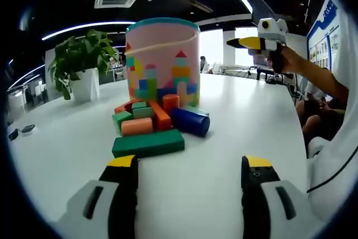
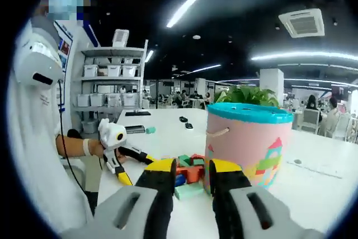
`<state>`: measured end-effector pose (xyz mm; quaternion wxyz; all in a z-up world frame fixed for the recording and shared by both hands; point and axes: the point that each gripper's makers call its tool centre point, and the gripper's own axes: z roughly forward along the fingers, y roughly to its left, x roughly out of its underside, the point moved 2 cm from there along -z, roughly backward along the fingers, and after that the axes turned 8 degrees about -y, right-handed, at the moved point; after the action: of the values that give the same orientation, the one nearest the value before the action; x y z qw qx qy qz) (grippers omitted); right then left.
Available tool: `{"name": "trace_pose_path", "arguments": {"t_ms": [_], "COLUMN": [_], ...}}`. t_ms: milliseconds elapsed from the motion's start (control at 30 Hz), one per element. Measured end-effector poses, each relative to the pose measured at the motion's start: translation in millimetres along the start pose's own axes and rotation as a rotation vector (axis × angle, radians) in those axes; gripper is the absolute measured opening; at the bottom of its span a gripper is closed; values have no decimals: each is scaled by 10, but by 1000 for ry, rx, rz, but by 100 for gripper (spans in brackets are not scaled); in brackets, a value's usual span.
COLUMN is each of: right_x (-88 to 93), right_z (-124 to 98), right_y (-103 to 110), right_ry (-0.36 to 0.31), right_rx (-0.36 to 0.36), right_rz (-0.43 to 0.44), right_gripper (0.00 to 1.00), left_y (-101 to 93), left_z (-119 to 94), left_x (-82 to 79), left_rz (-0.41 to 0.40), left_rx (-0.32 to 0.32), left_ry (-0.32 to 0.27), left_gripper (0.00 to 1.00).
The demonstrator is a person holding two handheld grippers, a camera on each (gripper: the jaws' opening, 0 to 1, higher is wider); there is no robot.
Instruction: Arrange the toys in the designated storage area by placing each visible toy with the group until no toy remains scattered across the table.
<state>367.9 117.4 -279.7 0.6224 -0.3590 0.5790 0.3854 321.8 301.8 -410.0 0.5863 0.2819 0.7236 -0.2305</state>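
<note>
The white surface (image 1: pixel 235 155) spreads out ahead of your left hand-held gripper (image 1: pixel 190 166), whose yellow-tipped jaws stand wide apart with nothing between them. Straight beyond those jaws stands the pink bucket (image 1: pixel 163 60), upright, with a teal rim and block pictures on its wall. To the far left of it, well apart, you have a potted plant (image 1: pixel 81 62) in a white pot. Against the near foot of the bucket sits the cluster of toy blocks: the long green block (image 1: pixel 148 143) lies closest to your left jaws, the blue cylinder (image 1: pixel 190 121) lies on its side just behind it to the right, and the orange block (image 1: pixel 137 126) rests just behind it to the left. Your right hand-held gripper (image 2: pixel 189 167) is raised up high on the right side in the left gripper view; in its own view its jaws stand only narrowly apart, gripping nothing, with the bucket just ahead to the right and the blocks ahead beyond the tips. A small teal block (image 2: pixel 150 130) sits alone, farther away on the surface.
</note>
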Motion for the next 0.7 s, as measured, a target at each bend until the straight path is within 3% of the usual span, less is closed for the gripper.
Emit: {"name": "trace_pose_path", "arguments": {"t_ms": [133, 300, 367, 467, 500, 633, 700], "right_x": [140, 440, 588, 790, 793, 789, 832], "right_z": [88, 201, 217, 232, 244, 300, 306], "right_y": [111, 256, 273, 302, 325, 458, 463], "right_ry": [-54, -58, -22, 69, 65, 28, 37], "right_rx": [2, 8, 22, 47, 48, 32, 41], "right_rz": [137, 294, 230, 37, 26, 138, 130], "right_gripper": [38, 42, 39, 29, 26, 29, 30], "left_y": [-1, -1, 0, 3, 4, -1, -3], "left_z": [-3, -4, -5, -4, -4, -3, -4], "left_x": [0, -1, 0, 1, 2, 2, 3], "left_rz": [1, 0, 0, 0, 0, 1, -1], "left_rx": [-2, -1, -2, -3, -4, 0, 2], "left_ry": [-1, 0, 0, 0, 0, 0, 1], "left_gripper": [77, 77, 77, 78, 78, 78, 78]}}
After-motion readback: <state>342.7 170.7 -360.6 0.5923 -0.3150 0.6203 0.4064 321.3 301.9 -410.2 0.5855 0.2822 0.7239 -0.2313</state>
